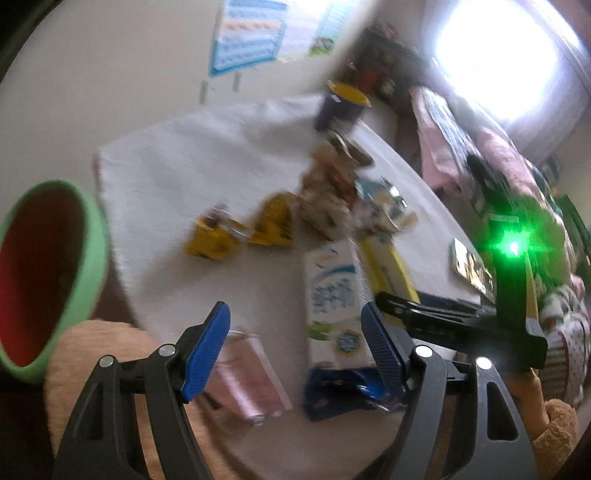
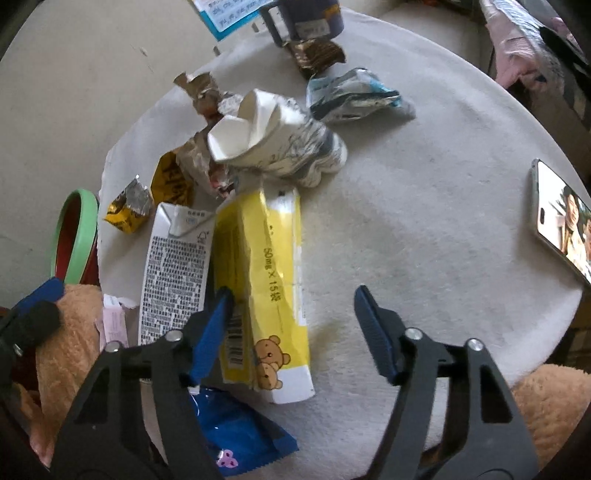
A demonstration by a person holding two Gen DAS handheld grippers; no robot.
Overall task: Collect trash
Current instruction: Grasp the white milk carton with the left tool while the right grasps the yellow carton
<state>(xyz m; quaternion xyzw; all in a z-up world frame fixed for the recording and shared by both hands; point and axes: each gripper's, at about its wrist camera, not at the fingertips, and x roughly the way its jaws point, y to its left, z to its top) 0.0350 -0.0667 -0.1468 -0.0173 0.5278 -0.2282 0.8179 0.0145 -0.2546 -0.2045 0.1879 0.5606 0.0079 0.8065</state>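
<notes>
Trash lies on a round white table (image 2: 424, 221). My right gripper (image 2: 293, 332) is open over the near end of a yellow bear-print box (image 2: 273, 266); its left pad sits at the box's left edge and its right pad stands apart over bare table. Beside the box lie a white milk carton (image 2: 177, 273), a crushed paper cup (image 2: 273, 144) and a blue wrapper (image 2: 236, 428). In the blurred left wrist view my left gripper (image 1: 293, 350) is open, with the milk carton (image 1: 332, 295) near its right pad and a pink packet (image 1: 247, 380) below.
A green-rimmed red bin (image 1: 85, 277) stands off the table's left edge. A phone (image 2: 561, 221) lies at the right edge. Yellow wrappers (image 2: 127, 210), brown wrappers and a dark mug (image 2: 306, 18) sit farther back. A tan fuzzy sleeve (image 2: 70, 332) is close by.
</notes>
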